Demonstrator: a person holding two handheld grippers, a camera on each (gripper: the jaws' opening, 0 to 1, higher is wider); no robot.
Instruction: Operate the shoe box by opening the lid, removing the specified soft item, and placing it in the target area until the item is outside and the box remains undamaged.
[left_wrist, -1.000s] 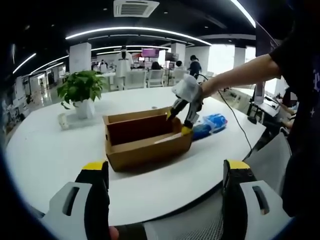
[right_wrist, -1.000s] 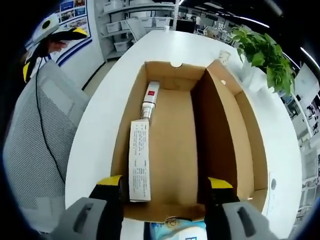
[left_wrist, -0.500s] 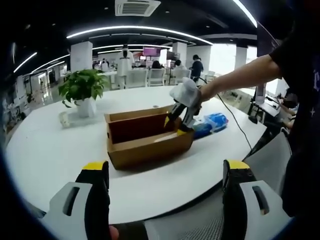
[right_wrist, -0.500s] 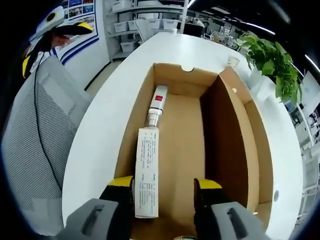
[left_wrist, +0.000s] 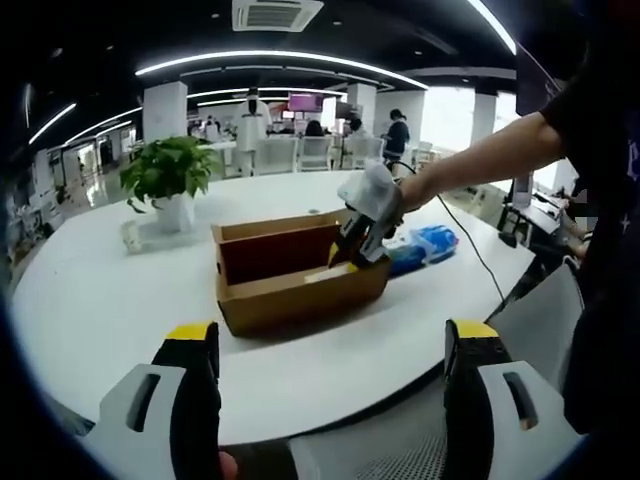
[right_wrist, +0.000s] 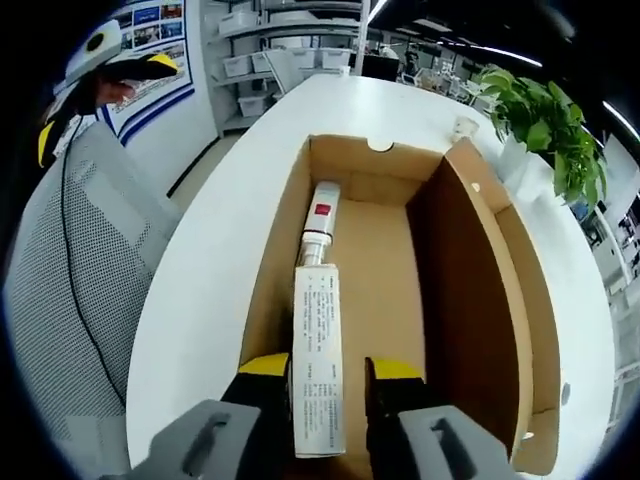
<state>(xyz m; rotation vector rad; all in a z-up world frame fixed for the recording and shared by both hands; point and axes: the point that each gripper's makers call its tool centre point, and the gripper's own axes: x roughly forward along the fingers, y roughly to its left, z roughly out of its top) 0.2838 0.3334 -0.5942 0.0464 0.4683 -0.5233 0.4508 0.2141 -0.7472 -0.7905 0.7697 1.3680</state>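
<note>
Setting: open-plan office, white round table (left_wrist: 90, 300).
Shoe box (left_wrist: 300, 275): lid open, box intact.
Right gripper (right_wrist: 328, 372): jaws closed around the white tube carton (right_wrist: 318, 360), not yet lifted out.
Left gripper (left_wrist: 330, 345): jaws apart, empty.

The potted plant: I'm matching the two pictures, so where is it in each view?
Left gripper view: the potted plant stands on the white table, upper left, beyond the open cardboard box.
Right gripper view: the potted plant is at upper right.
Shared landmark: the cardboard box.
</note>
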